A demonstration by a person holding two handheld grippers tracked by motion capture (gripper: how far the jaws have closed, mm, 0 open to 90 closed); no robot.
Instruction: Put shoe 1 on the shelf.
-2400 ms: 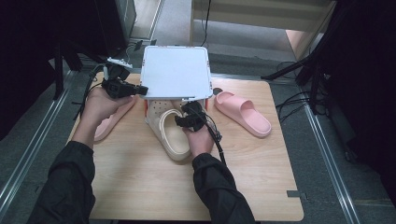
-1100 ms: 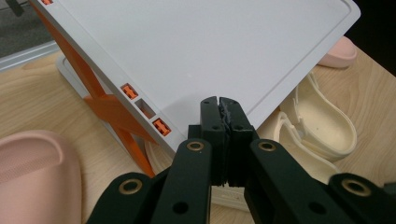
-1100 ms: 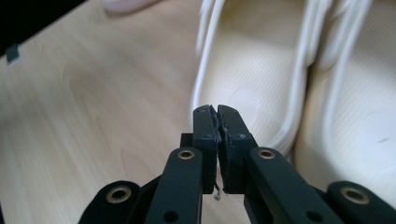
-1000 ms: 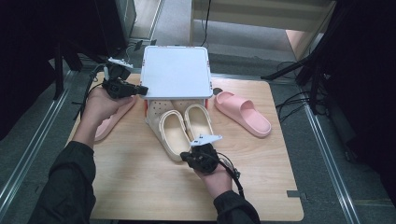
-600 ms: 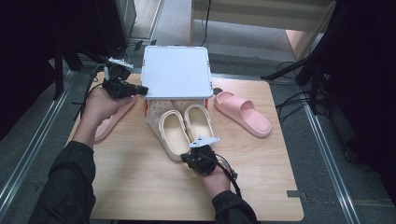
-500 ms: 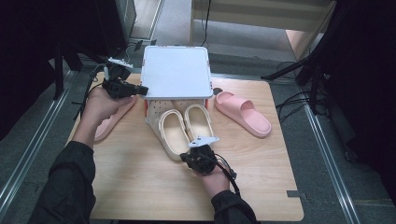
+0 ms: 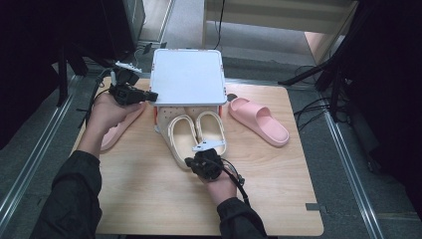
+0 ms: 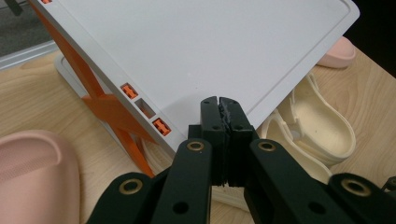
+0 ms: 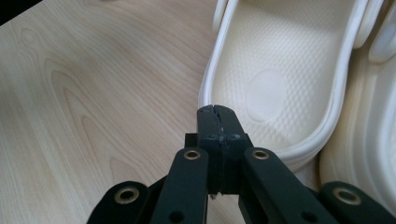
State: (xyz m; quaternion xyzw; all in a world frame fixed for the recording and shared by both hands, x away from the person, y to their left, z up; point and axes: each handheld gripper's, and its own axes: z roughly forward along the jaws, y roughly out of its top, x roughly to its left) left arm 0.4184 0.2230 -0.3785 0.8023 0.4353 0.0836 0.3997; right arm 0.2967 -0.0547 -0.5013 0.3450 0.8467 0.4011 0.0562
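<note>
Place: lab recording bay
Signs: wooden counter [image 7: 149,184] ringed by black tripod stands [image 7: 338,69], floor cables [image 7: 308,107], metal rails [image 7: 30,164]

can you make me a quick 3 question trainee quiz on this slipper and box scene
1. True or false: the left gripper is shut on the edge of the white lid.
2. Multiple choice: which slippers lie under the raised lid? A. the pink slipper on the right B. the cream slippers C. none
3. Fill in: the right gripper is shut at the heel of a cream ____.

Key: 1 true; 2 B; 3 slipper
</note>
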